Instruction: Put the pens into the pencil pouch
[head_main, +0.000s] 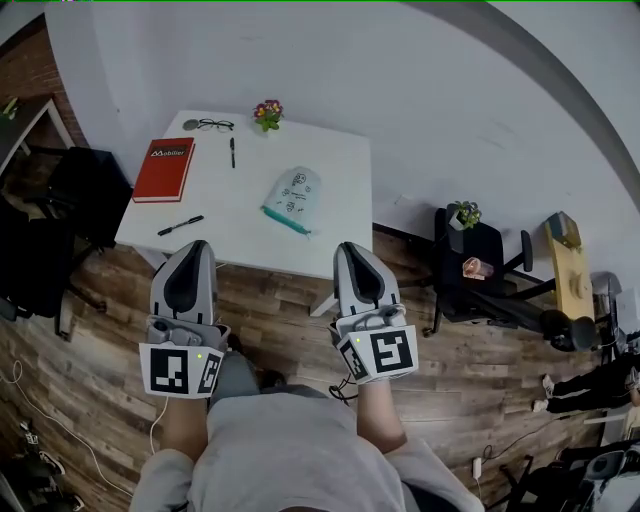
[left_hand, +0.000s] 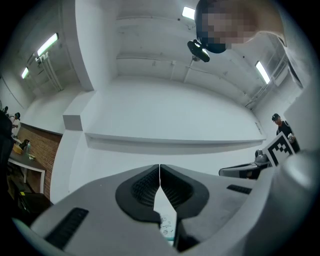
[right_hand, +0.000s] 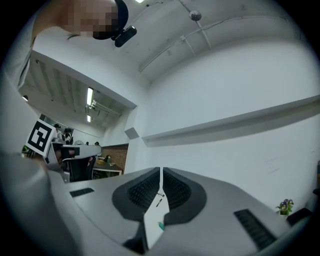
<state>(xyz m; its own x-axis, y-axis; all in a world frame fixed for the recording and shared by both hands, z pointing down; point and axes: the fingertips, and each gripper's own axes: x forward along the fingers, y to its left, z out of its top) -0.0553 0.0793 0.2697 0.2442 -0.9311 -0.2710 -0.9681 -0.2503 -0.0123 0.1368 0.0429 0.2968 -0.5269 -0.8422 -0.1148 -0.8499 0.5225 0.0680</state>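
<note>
On the white table ahead lies the pale pencil pouch with a teal edge. One black pen rests near the table's front left, a second pen farther back. Both grippers hover short of the table's front edge, over the wooden floor. My left gripper is shut and empty, and so is my right gripper. The left gripper view shows its jaws meeting, with a sliver of the pouch below. In the right gripper view the right gripper has its tips together, with a pen beyond.
A red book, glasses and a small flower pot sit along the table's back and left. A black chair bearing a potted plant stands to the right, and dark chairs stand left of the table.
</note>
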